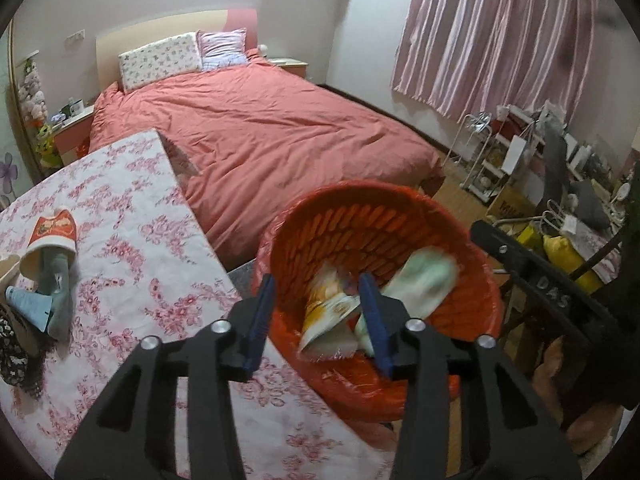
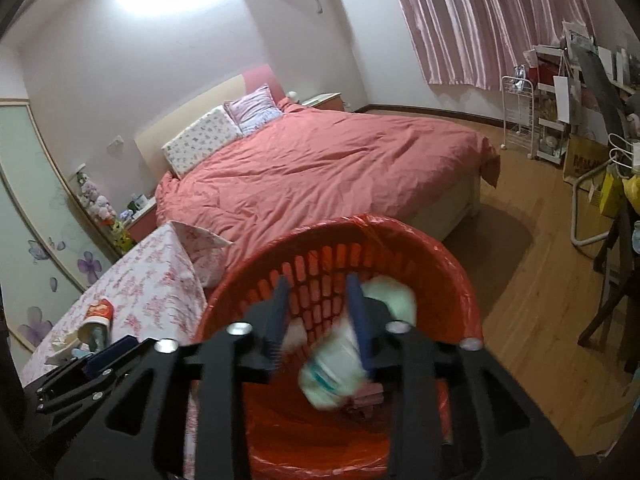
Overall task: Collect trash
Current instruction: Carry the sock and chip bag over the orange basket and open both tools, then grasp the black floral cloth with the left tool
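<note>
A red slatted trash basket [image 1: 360,216] lined with a red bag stands beside the floral-cloth table [image 1: 132,248]; it also shows in the right wrist view [image 2: 440,256]. Inside lie a yellow-white wrapper [image 1: 328,312] and a blurred pale green-white packet [image 1: 424,280], which also shows in the right wrist view [image 2: 340,372]. My left gripper [image 1: 318,312] is open and empty over the basket's near rim. My right gripper [image 2: 320,320] is open above the basket, with the blurred packet just below it. A tipped red paper cup [image 1: 50,240] with crumpled papers [image 1: 30,304] lies on the table.
A bed with a pink duvet [image 1: 272,132] fills the room behind. Cluttered white racks, boxes and a yellow bag [image 1: 560,252] stand at the right on the wood floor [image 2: 540,280]. The right gripper's black arm [image 1: 540,280] shows in the left wrist view.
</note>
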`<act>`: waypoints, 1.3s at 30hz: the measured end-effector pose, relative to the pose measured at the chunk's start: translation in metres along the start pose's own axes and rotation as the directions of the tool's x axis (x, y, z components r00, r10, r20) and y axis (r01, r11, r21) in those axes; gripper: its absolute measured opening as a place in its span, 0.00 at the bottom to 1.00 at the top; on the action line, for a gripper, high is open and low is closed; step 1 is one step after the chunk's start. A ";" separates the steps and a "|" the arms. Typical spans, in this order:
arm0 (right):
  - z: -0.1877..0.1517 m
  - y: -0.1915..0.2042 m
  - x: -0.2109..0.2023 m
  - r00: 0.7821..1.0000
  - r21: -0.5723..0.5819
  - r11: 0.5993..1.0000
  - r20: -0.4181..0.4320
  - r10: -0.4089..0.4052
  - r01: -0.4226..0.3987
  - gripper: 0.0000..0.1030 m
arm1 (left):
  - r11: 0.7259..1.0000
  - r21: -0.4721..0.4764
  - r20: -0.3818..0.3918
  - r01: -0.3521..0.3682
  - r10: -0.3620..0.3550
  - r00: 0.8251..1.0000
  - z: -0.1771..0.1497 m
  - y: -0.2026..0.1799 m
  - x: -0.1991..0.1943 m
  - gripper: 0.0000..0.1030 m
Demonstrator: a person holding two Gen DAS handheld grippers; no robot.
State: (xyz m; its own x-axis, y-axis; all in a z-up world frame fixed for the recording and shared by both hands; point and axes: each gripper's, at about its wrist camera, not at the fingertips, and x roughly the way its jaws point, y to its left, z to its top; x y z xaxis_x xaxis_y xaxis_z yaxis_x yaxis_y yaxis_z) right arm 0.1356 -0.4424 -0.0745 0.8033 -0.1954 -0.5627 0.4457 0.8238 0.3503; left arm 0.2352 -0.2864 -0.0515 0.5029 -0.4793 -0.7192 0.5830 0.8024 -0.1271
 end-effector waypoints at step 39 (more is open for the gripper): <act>-0.067 0.156 -0.008 0.985 -0.329 0.934 -0.146 0.094 -0.138 0.56 | 0.844 -0.339 -0.045 -0.416 0.427 0.903 -0.096 0.251 -0.107 0.59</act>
State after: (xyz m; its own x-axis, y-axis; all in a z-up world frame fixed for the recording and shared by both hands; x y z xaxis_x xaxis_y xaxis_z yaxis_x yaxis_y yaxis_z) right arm 0.1719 -0.2771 -0.0654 0.7753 -0.0377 -0.6305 0.1757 0.9717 0.1579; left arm 0.2664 0.0008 -0.0720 0.6745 -0.0739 -0.7346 0.0659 0.9970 -0.0398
